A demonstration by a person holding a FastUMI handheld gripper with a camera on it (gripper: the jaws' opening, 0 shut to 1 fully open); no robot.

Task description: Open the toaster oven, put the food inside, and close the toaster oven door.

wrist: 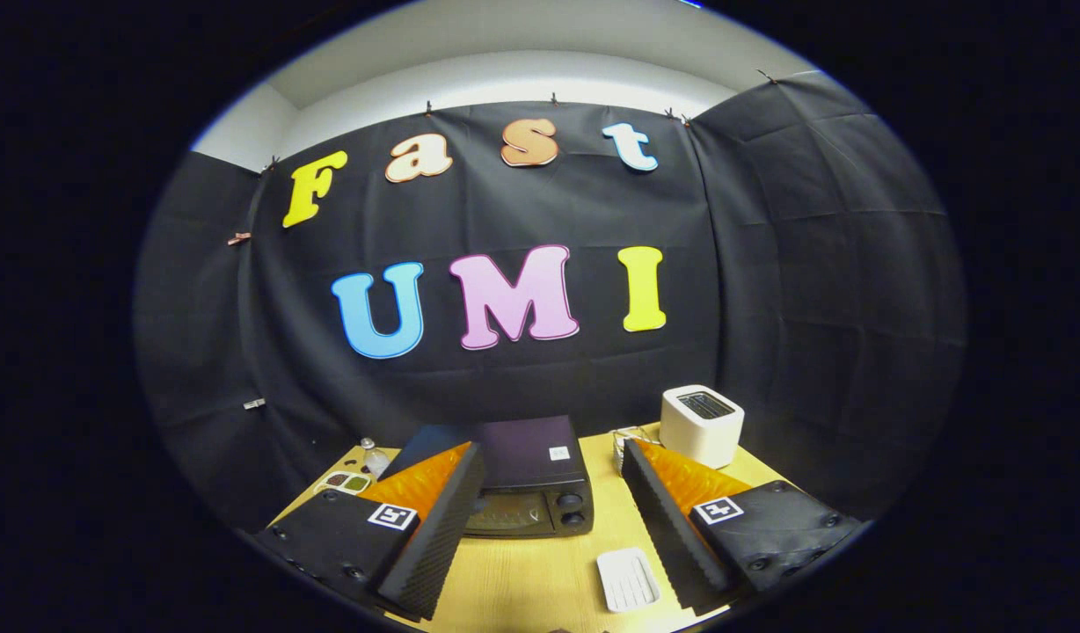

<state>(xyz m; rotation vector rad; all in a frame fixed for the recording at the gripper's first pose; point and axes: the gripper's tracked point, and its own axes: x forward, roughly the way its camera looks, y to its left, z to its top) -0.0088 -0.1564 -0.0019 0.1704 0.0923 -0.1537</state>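
The gripper [553,519] fingers [434,536] are spread wide, empty, above the tabletop [540,580]; the closed toaster oven [531,479] sits between and just beyond them.

The scene is viewed from a fisheye camera carried on the gripper [549,527], raised above the near edge of the desk [540,580] and aimed forward and slightly downward toward the booth's back wall. The open jaws are seen spread at the bottom of the view. The toaster oven [531,479] is framed between and just beyond them, fairly near.
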